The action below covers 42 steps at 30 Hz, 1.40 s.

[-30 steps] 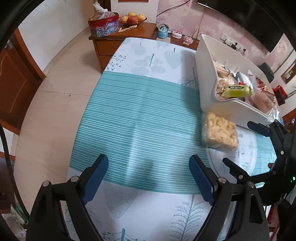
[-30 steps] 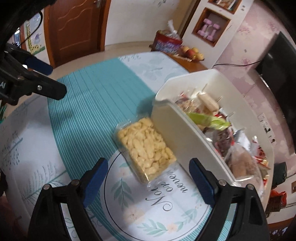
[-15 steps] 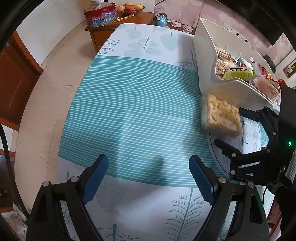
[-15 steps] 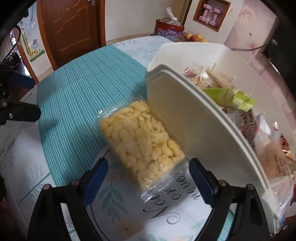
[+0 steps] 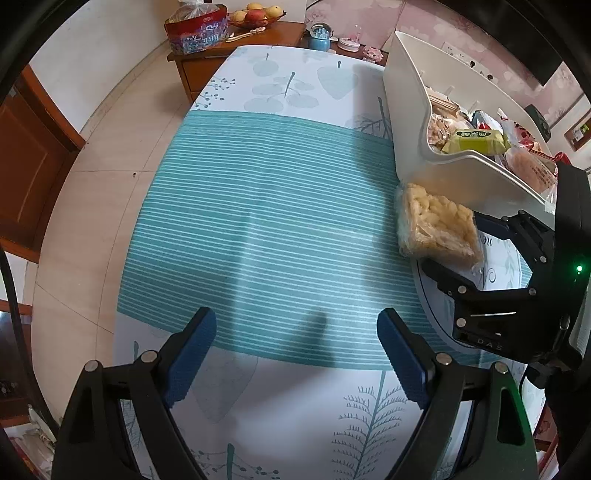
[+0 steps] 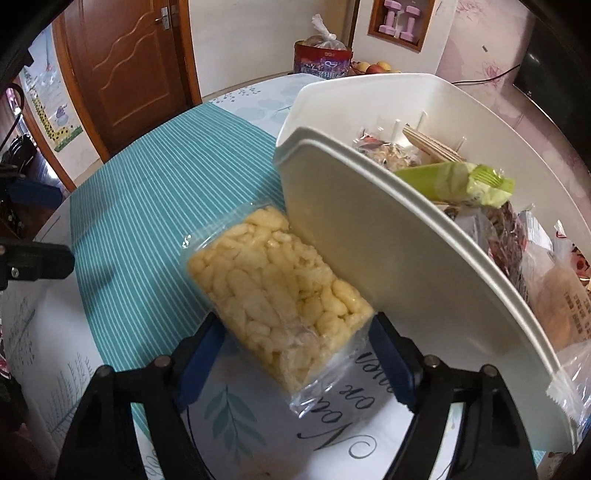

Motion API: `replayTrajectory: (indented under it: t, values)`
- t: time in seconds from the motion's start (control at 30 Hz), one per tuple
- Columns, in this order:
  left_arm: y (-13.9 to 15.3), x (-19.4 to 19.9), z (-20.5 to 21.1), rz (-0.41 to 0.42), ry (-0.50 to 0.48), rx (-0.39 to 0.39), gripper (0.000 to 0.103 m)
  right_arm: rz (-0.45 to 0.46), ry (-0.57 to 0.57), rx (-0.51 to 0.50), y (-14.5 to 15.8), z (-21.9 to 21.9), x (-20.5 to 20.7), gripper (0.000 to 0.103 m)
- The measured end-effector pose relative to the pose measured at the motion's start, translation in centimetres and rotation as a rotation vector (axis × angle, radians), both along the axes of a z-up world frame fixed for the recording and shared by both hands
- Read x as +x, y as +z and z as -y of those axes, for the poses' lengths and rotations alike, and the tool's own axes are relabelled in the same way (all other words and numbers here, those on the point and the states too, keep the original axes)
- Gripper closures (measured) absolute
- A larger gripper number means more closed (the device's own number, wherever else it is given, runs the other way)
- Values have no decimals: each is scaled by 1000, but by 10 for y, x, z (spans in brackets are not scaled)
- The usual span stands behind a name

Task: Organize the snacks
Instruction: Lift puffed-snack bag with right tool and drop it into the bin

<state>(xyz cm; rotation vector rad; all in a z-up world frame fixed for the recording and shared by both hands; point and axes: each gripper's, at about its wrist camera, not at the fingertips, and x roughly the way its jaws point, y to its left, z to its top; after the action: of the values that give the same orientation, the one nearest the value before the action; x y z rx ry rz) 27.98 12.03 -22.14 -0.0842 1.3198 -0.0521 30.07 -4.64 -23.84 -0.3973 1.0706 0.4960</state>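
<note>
A clear pack of pale yellow puffed snack [image 6: 277,277] lies flat on the table, against the wall of a white bin [image 6: 369,240]. My right gripper [image 6: 295,332] points steeply down over the pack's near end. Its jaws are closing, with the pack between the blue pads [image 6: 199,354]; I see no squeeze on it. In the left wrist view the same pack [image 5: 436,225] lies beside the bin [image 5: 461,158], with my right gripper [image 5: 476,245] at its near edge. My left gripper [image 5: 295,321] hangs open over the striped teal cloth, holding nothing.
The bin holds several wrapped snacks, a green pack [image 6: 461,181] on top. A round lettered placemat [image 6: 351,424] lies under the pack's near end. Past the table's far end, a wooden cabinet [image 5: 207,70] carries a red tin [image 5: 195,29] and fruit. The table edge drops to tiled floor on the left.
My right gripper has come down and forward onto the yellow pack, and its jaws have narrowed around it. The left gripper has hardly moved.
</note>
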Motion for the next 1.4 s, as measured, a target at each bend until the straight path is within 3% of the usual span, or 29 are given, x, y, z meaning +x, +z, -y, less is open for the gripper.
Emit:
replayTrajectory:
  t: [0.47, 0.73, 1.03, 1.23, 1.4]
  values:
    - [19, -9, -12, 30, -24, 21, 15, 12, -34, 57, 17, -12, -24, 28]
    - [45, -11, -17, 79, -92, 42, 15, 119, -69, 108, 74, -22, -40, 28]
    - [63, -9, -8, 113, -90, 57, 15, 289, -197, 151, 128, 10, -29, 28]
    - [55, -9, 10, 102, -46, 47, 15, 316, -372, 175, 125, 53, 3, 28]
    - [43, -9, 29, 67, 4, 22, 15, 286, -417, 190, 111, 79, 28, 28]
